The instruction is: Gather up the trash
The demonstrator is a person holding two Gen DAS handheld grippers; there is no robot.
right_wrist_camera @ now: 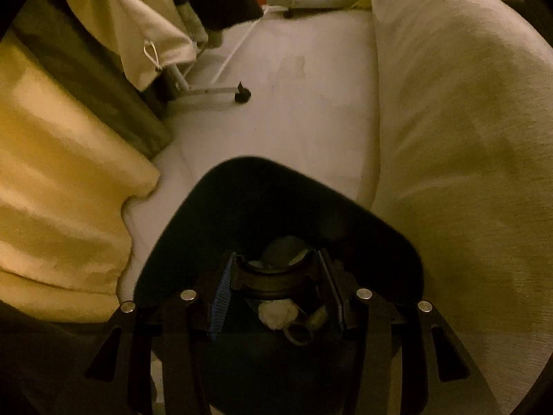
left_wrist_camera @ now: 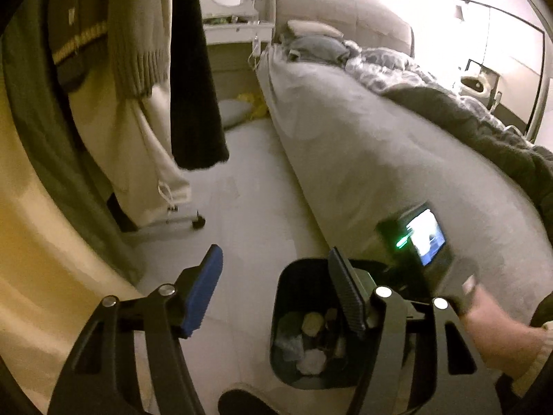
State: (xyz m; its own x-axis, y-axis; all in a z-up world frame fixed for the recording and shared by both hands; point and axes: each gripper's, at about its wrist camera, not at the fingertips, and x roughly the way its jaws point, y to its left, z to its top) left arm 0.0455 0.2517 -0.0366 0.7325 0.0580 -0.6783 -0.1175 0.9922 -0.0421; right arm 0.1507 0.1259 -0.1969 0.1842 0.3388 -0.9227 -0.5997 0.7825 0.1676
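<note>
Two grippers are working here, and I am handling them differently. My right gripper (right_wrist_camera: 276, 283) is clamping a dark round object (right_wrist_camera: 268, 275), something like a cup or lid, with both blue pads pressed against its sides; I am holding it directly above the black trash bin (right_wrist_camera: 345, 221), which is standing on the floor (right_wrist_camera: 293, 103) just beside the near left edge of the bed (right_wrist_camera: 449, 121). My left gripper (left_wrist_camera: 273, 294) is standing about half open with nothing between its fingers, off to the left of the bin (left_wrist_camera: 287, 294) and above it. In the left wrist view, my right hand (left_wrist_camera: 497, 339) is reaching in from the right over the bin.

The bin is already holding crumpled paper (left_wrist_camera: 311, 359) and other scraps, so the collecting looks well under way. To do this drop well, I am aiming to keep the object centred over the opening, well inside the rim, before I part the pads. I am judging that releasing low is safer, since a light round thing could bounce off the pile or roll across the floor. I am keeping the left gripper clear of the opening so it is not blocking the fall.
</note>
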